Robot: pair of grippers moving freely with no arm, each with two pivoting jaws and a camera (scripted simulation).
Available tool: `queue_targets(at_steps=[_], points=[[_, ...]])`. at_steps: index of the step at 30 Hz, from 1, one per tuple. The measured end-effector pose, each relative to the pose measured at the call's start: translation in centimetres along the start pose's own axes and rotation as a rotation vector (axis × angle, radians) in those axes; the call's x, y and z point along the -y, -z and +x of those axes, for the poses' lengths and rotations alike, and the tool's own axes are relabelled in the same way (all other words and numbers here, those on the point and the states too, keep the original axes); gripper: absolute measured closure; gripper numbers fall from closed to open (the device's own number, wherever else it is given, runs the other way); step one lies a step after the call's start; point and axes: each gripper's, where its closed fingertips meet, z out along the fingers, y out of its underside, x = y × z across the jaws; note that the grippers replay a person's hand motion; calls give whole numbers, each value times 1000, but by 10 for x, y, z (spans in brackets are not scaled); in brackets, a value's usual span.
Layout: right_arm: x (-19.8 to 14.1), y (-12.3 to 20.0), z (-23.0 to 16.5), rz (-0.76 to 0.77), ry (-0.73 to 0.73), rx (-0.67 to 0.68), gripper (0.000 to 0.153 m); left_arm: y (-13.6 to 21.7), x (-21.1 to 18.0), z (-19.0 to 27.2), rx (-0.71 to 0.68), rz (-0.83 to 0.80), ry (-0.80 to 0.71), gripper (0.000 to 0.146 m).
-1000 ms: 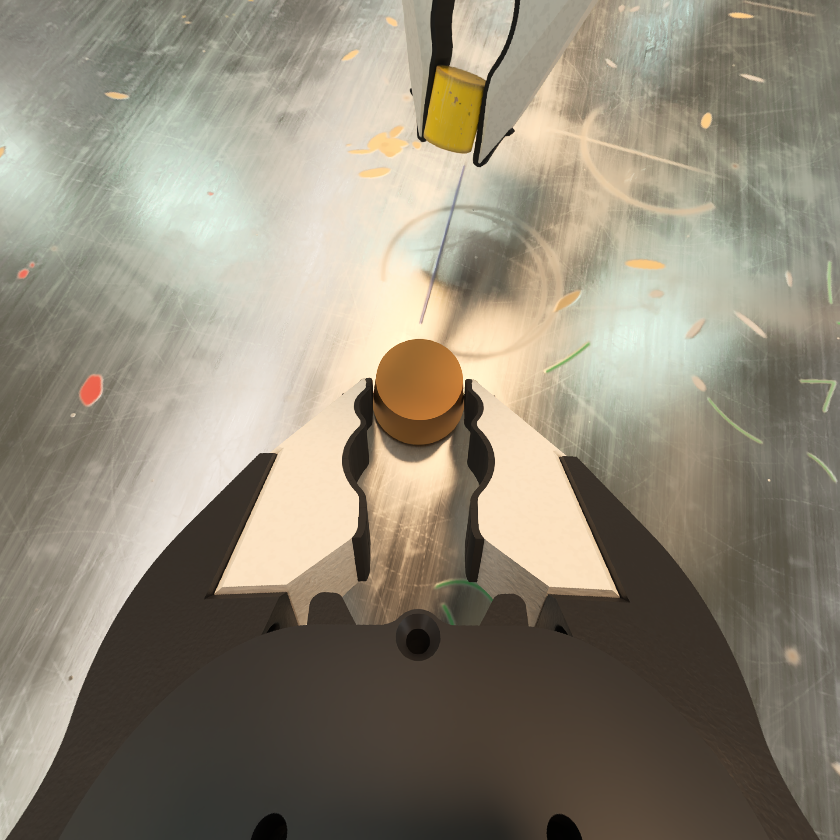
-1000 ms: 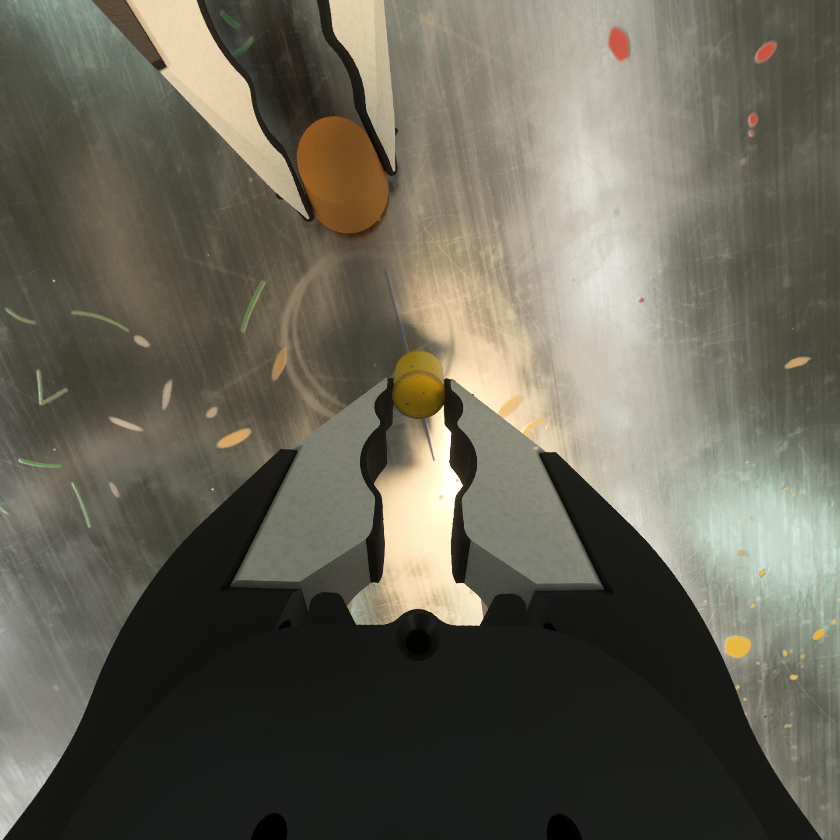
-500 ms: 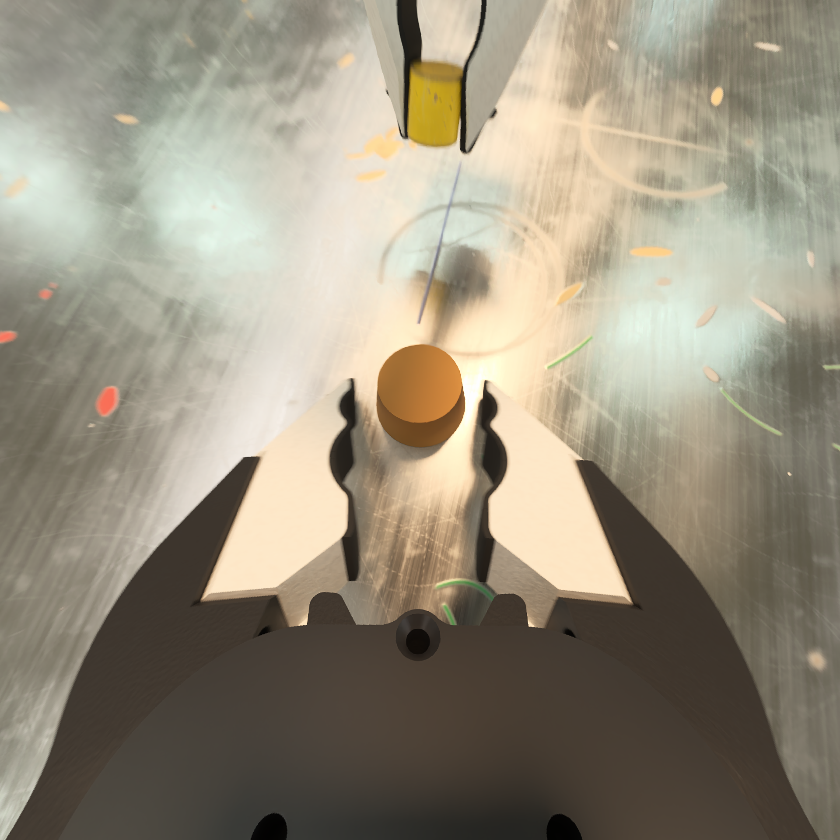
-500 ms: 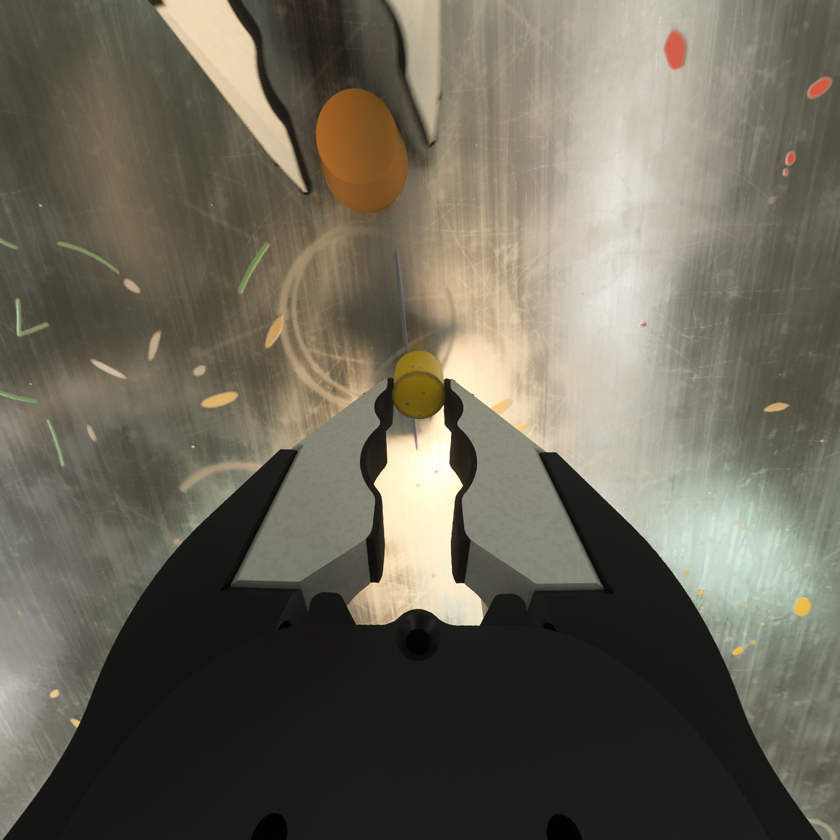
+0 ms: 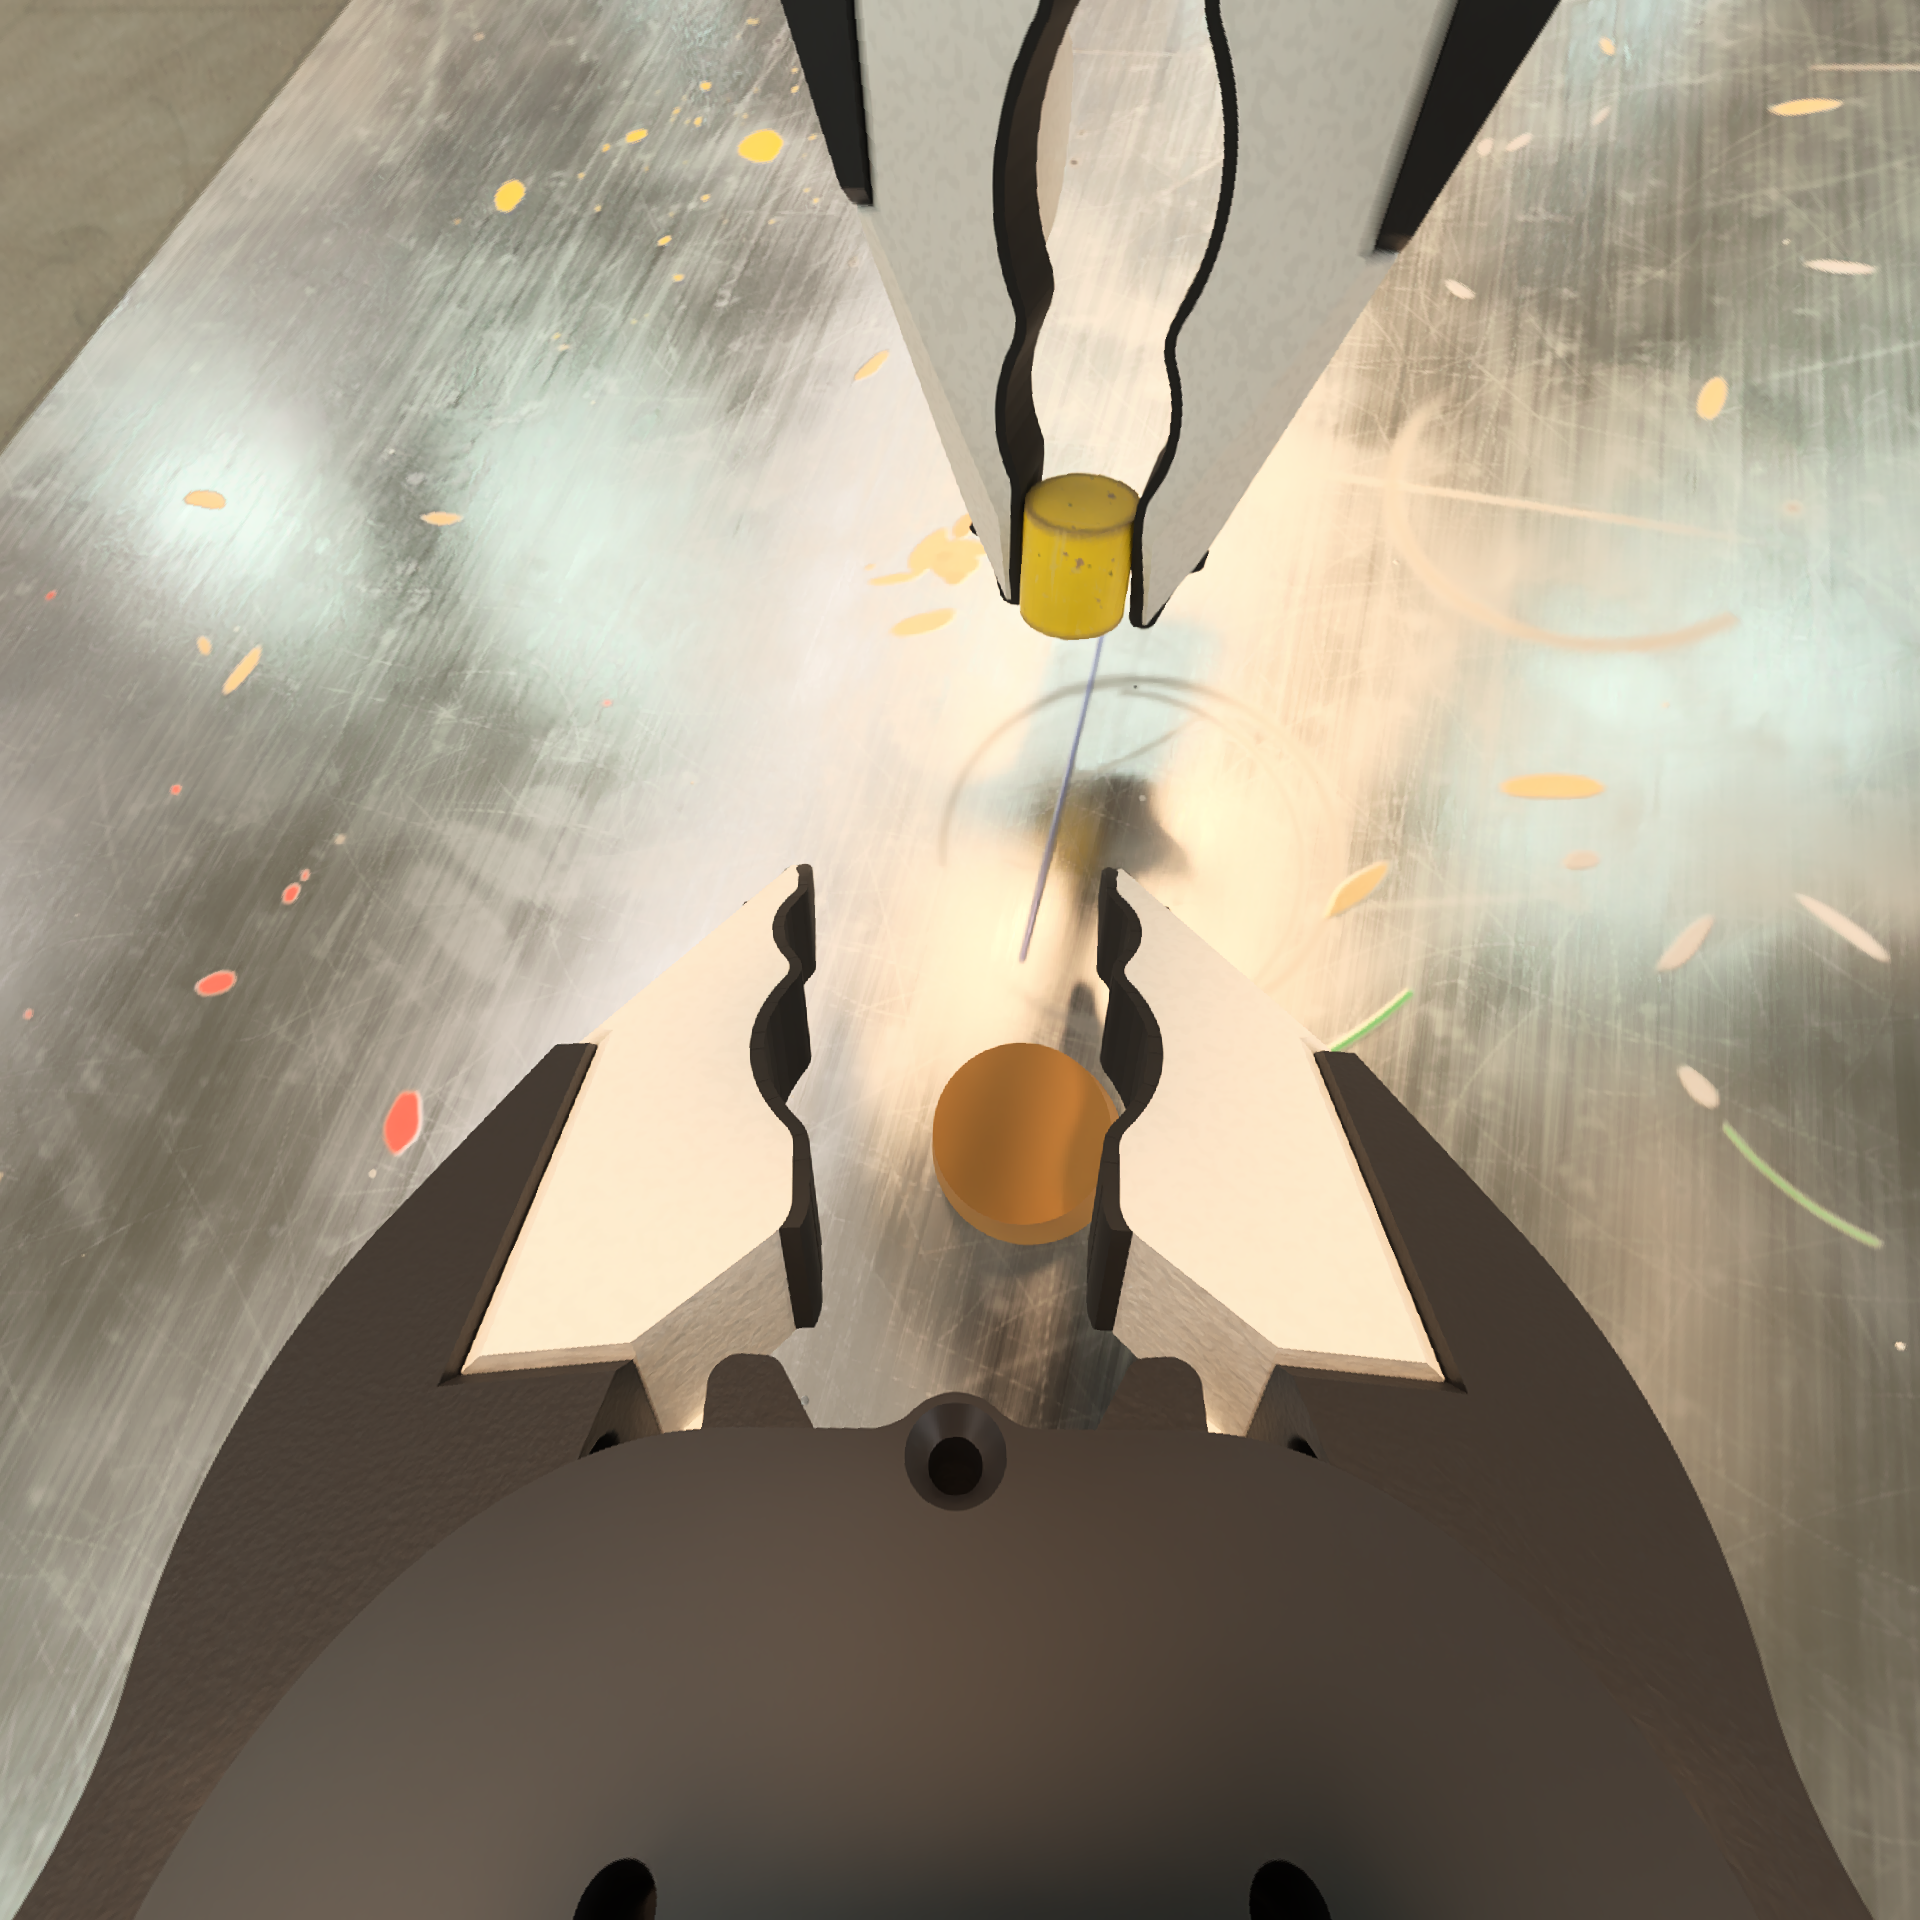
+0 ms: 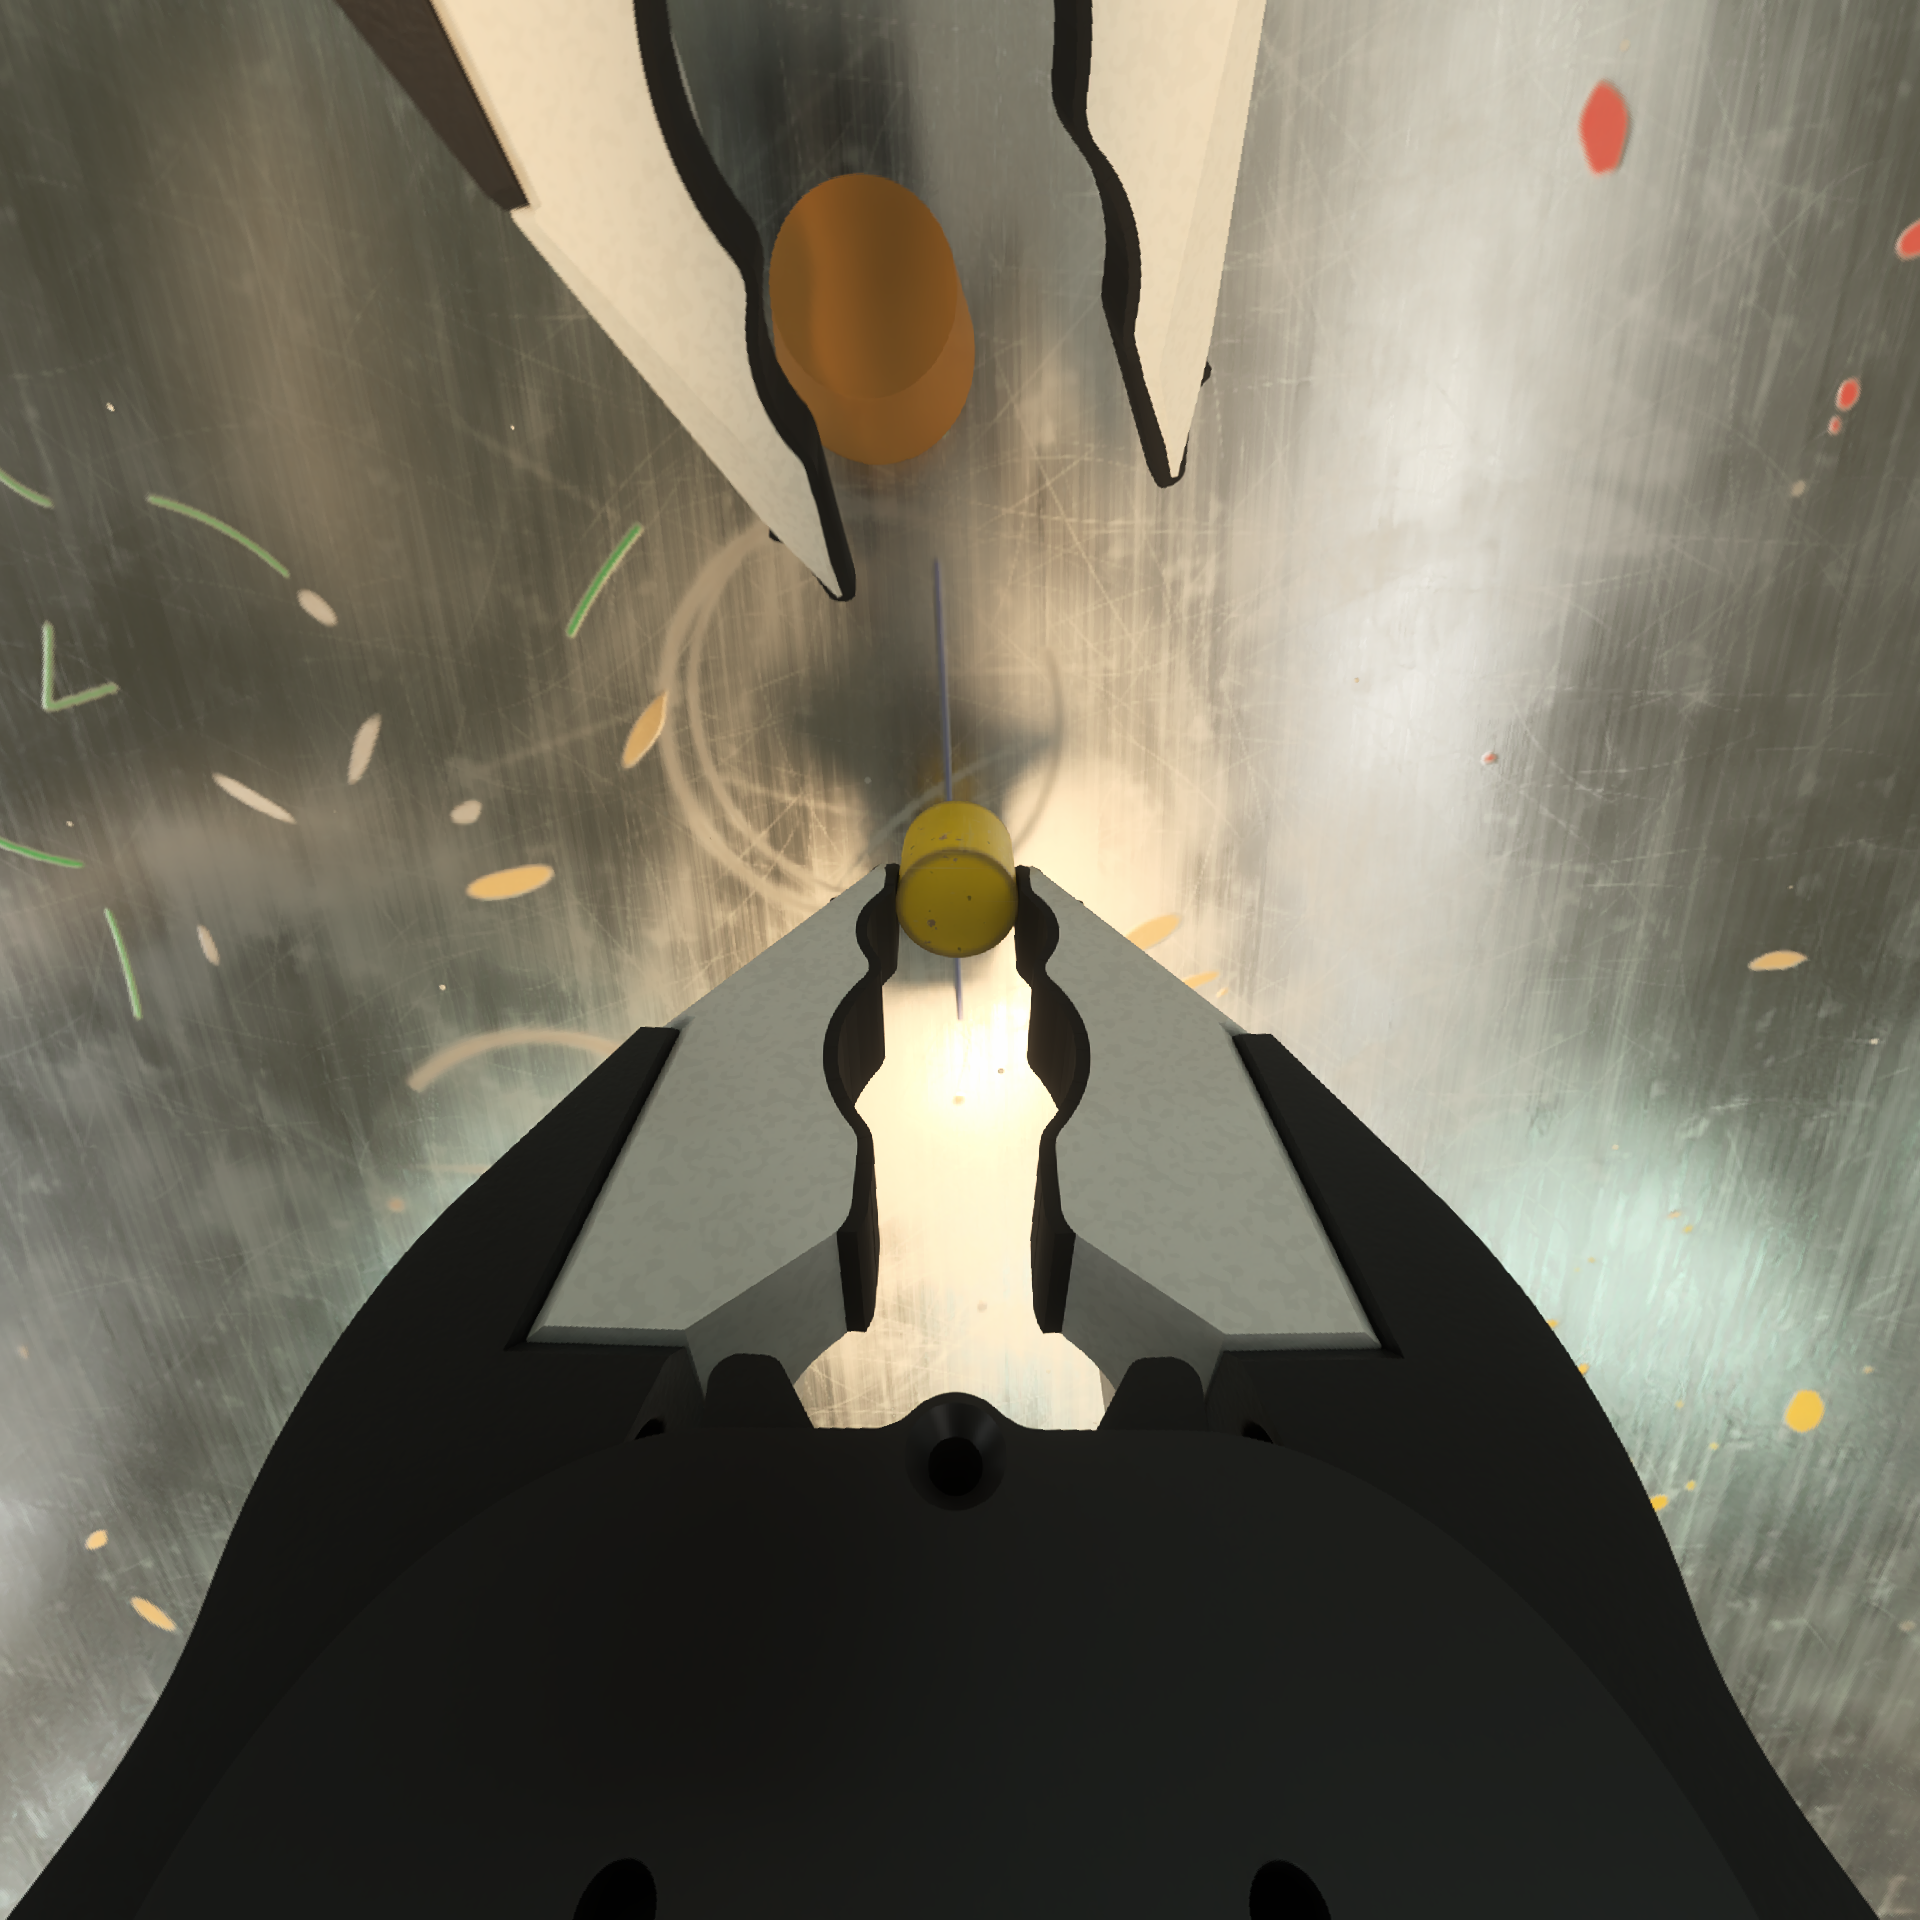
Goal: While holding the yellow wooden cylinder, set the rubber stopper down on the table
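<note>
The orange rubber stopper [image 5: 1023,1138] stands free between the fingers of my left gripper [image 5: 956,883], close to the right finger, and seems to rest on the metal table [image 5: 520,727]. The left gripper is open and holds nothing. My right gripper [image 6: 956,878] is shut on the yellow wooden cylinder [image 6: 956,899] at its fingertips, above the table. The left wrist view shows the right gripper [image 5: 1075,613] facing me with the cylinder [image 5: 1075,556]. The right wrist view shows the open left gripper [image 6: 997,525] with the stopper [image 6: 868,322] by one finger.
The table is scratched metal with paint flecks in yellow, red and green. A thin violet line [image 5: 1060,800] lies between the two grippers. The table's edge [image 5: 135,301] runs across the far left of the left wrist view.
My left gripper has opened and let go of the stopper, which now sits lower and farther back between the fingers. The right gripper still holds the cylinder and looks nearer to the left one.
</note>
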Motion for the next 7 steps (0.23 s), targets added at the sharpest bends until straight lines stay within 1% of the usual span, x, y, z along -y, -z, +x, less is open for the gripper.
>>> queue_targets(at_steps=[2,5,7], points=[[-1,0,-1,-4,15,-9,131,0,-2,1,8,26,-19,91],[-2,5,-3,-8,17,-5,131,4,-2,-2,33,52,-35,75],[-1,9,-2,7,6,-4,131,3,-2,1,-17,71,5,68]])
